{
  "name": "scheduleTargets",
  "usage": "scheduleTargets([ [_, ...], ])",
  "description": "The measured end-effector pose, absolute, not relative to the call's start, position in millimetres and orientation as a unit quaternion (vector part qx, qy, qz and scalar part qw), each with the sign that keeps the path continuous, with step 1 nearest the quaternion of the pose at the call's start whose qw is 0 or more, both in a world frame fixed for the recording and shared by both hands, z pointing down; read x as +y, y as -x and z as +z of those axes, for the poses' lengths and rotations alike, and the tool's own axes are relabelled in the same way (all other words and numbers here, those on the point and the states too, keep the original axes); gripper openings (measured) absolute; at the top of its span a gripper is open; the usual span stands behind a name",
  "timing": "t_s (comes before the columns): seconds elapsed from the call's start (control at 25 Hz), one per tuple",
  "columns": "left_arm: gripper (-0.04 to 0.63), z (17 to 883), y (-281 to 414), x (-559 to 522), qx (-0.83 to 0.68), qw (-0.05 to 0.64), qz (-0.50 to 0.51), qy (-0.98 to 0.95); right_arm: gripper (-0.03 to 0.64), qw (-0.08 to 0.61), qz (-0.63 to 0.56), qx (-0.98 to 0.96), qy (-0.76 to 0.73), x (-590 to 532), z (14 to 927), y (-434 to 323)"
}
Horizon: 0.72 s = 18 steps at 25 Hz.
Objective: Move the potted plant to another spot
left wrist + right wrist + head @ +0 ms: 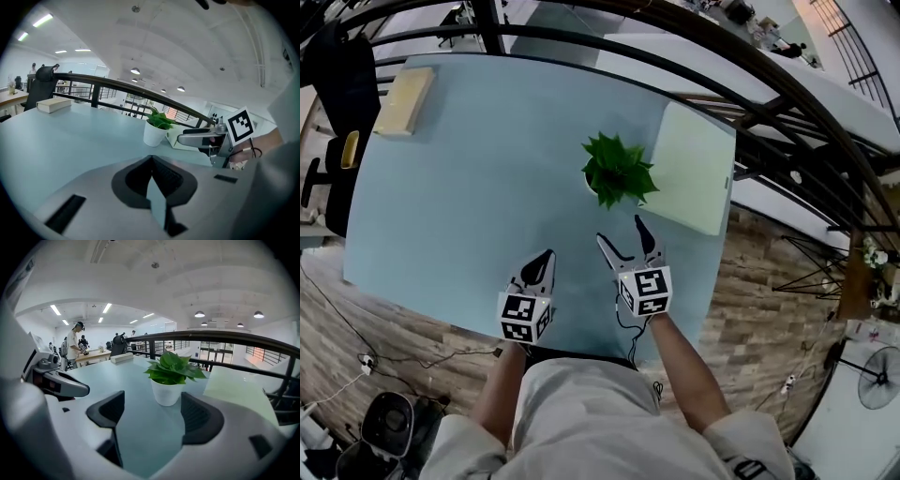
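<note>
Tabletop of pale blue, rectangular with rounded corners, carries everything here. A flat pale green rectangular board lies along its right edge and reaches toward the far right corner. A beige oblong block lies at the far left corner. The potted plant, pointed green leaves in a small round white pot, stands upright just beside the board's left edge, well in from the near edge. The right gripper, grey with black pads and a marker cube, hovers over the surface between the near edge and the plant. Its jaws stand wide apart with nothing between them, and the pot is ahead of the opening, clear of both pads. The left gripper, of the same build, is beside it to the left and nearer the near edge, its jaws closed together on nothing.
</note>
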<state>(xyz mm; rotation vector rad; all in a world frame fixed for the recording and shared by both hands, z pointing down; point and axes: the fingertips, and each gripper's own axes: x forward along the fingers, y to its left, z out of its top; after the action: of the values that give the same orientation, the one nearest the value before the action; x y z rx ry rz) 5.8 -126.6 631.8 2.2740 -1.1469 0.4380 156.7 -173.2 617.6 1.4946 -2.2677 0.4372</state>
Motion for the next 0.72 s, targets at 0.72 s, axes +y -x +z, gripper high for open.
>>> scheduleTargets([
  [0.72,0.011,661,21,-165,-0.412,0.292,0.18,-0.844,0.471,0.174,0.177,-0.763,-0.597,-243,655,-143],
])
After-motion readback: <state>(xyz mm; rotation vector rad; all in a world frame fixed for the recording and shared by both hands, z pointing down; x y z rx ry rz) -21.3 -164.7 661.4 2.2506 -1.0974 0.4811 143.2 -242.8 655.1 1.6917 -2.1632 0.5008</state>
